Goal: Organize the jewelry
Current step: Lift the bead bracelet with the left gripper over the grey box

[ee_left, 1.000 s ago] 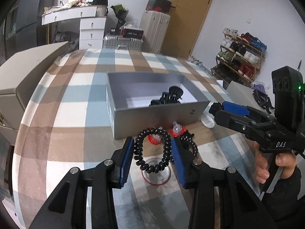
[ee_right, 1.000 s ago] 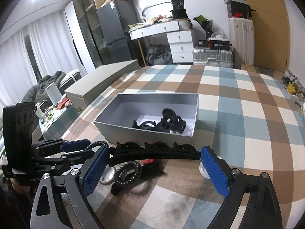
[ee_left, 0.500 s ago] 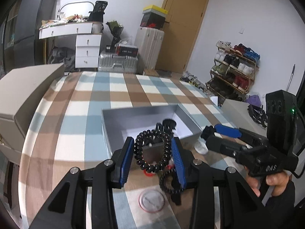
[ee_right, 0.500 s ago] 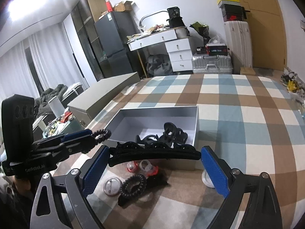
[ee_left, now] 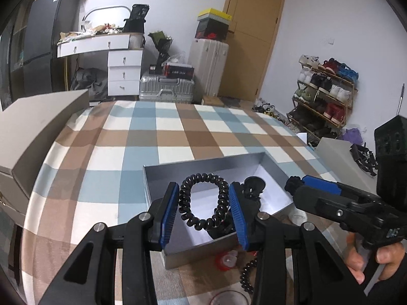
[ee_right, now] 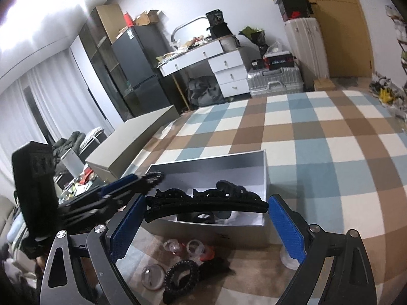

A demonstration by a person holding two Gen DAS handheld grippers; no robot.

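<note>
My left gripper (ee_left: 203, 212) is shut on a black spiral hair tie (ee_left: 202, 202) and holds it in the air over the near left part of the grey open box (ee_left: 203, 164). My right gripper (ee_right: 206, 225) is shut on a long black hair clip (ee_right: 206, 203), held crosswise above the box's (ee_right: 211, 160) near wall. Black hair clips (ee_right: 229, 189) lie inside the box. The right gripper also shows at the right of the left wrist view (ee_left: 320, 193).
On the checked tablecloth (ee_right: 318, 137) in front of the box lie a second spiral tie (ee_right: 180, 275), small red-and-clear items (ee_right: 193, 249), a round clear lid (ee_right: 151, 277) and a white cap (ee_right: 287, 256). A beige box (ee_left: 33, 124) stands at the left.
Both grippers have risen from the table with their items and moved forward over the box. The spiral tie was near the tabletop before; it now hangs above the box.
</note>
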